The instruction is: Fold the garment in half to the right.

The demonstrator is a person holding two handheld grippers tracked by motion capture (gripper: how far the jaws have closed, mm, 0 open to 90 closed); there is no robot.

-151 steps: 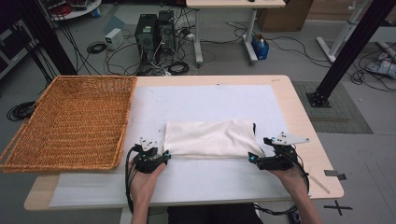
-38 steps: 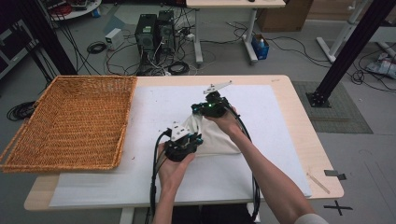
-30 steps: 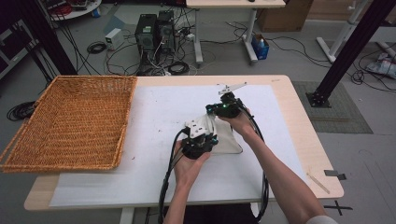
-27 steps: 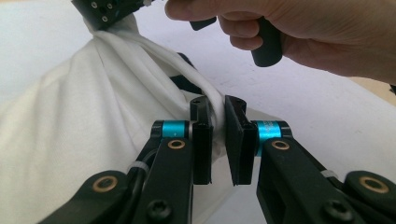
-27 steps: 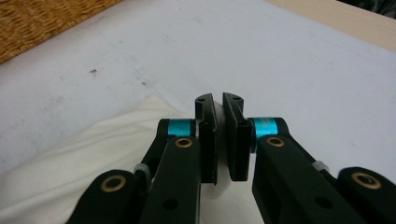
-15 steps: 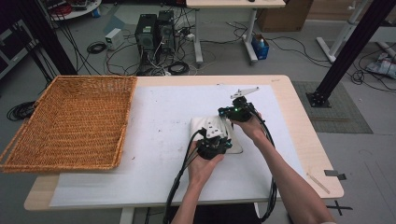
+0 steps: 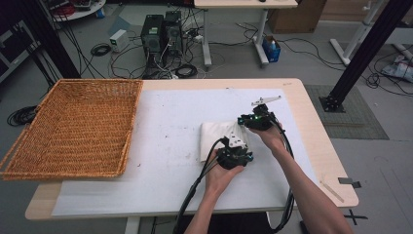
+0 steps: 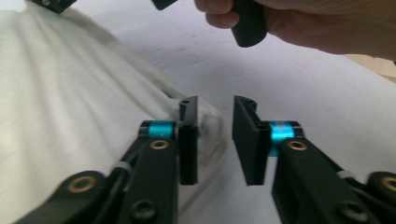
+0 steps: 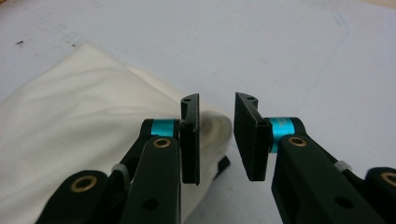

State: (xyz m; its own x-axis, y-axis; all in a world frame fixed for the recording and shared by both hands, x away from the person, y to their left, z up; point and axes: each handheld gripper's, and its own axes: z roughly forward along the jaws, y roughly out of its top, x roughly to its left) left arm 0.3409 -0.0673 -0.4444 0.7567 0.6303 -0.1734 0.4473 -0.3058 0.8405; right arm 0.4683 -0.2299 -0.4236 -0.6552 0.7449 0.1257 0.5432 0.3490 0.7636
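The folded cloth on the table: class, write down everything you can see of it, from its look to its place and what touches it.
The cloth is cream-white, soft fabric, folded into a compact rectangle with gentle wrinkles. It lies flat on the white sheet covering the table, right of the wicker basket. The left gripper and right gripper sit at its right edge. Both have just been opening; in each gripper view a cloth corner lies by the parted jaws, unpinched.

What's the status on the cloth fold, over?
Both grippers, left and right, just opened, jaws apart. Folded cloth released on table. Nothing in the way.
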